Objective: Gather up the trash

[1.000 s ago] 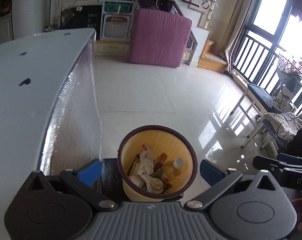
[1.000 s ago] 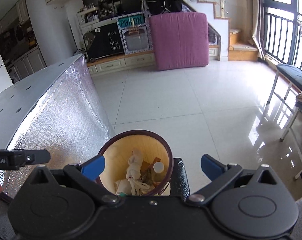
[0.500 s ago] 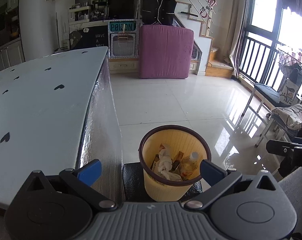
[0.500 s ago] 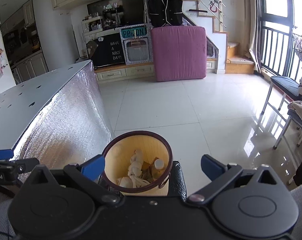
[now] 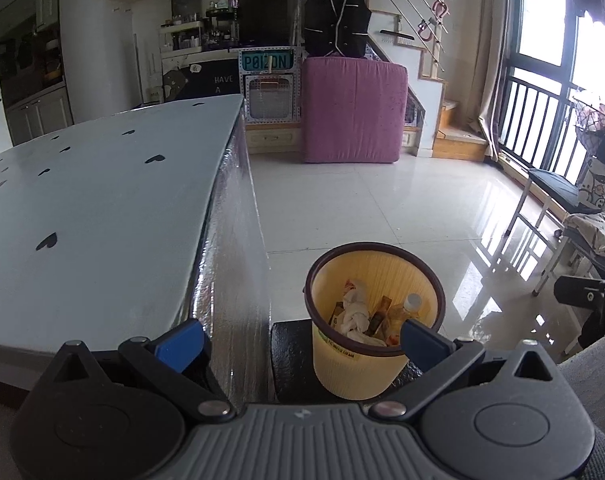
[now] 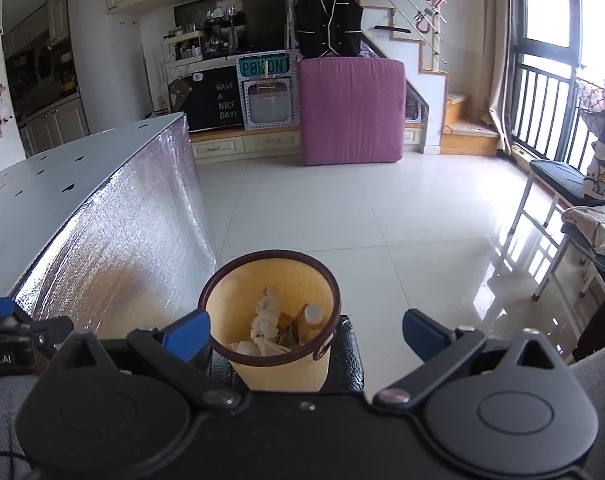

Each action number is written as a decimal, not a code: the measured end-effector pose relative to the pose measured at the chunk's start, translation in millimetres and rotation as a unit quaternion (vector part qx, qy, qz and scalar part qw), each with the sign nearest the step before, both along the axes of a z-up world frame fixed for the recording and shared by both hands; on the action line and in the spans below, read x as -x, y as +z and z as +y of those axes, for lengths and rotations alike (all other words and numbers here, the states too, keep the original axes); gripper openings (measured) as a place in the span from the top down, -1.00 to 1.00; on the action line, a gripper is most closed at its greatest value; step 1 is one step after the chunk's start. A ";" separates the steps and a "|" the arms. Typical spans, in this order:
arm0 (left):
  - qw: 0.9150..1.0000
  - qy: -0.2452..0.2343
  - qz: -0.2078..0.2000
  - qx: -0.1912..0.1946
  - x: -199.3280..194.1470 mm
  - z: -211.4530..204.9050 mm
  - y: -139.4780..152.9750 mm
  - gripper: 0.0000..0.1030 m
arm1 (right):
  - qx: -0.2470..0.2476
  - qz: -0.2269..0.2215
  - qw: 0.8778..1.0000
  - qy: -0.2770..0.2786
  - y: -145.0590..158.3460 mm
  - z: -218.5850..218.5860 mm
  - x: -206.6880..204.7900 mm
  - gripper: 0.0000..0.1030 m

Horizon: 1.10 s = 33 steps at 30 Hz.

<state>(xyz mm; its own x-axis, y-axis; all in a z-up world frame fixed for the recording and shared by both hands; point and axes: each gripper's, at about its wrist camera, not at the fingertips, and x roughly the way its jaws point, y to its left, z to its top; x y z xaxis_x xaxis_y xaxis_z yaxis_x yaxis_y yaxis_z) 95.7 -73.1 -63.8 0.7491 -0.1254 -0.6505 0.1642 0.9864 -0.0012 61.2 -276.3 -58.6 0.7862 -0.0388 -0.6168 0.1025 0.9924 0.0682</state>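
Trash [image 5: 362, 316] lies in the yellow bin [image 5: 358, 364] on a black stool [image 6: 348, 360], just right of the table [image 5: 102, 216]. You hold your left gripper [image 5: 300, 338] and right gripper [image 6: 304, 330] near it, both with jaws spread wide and empty.

I read "HAVE A NICE DAY!" in white on the black board [image 6: 218, 100] against the far wall. Beside it, a teal plate [image 6: 263, 66] reads "P0I20N", roughly. My left gripper's side [image 6: 2, 354] shows "obot.AI".
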 end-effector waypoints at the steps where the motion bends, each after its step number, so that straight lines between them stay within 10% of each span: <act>1: 1.000 0.001 -0.002 0.002 0.4 1.3 0.6 -1.00 | 0.003 0.000 1.000 -0.001 -0.4 1.0 0.7 -1.00; 33: 1.000 0.003 -0.020 -0.002 4.0 5.2 -2.0 -1.00 | 0.016 0.016 1.000 0.006 -6.1 12.1 -2.7 -1.00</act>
<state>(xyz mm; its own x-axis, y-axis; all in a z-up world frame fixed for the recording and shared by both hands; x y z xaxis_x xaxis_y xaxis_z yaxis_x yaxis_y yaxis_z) 91.6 -67.9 -65.8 0.7756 -0.1181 -0.6200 0.1578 0.9874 0.0093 63.9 -264.2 -64.6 0.7661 -0.0488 -0.6409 0.0914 0.9952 0.0336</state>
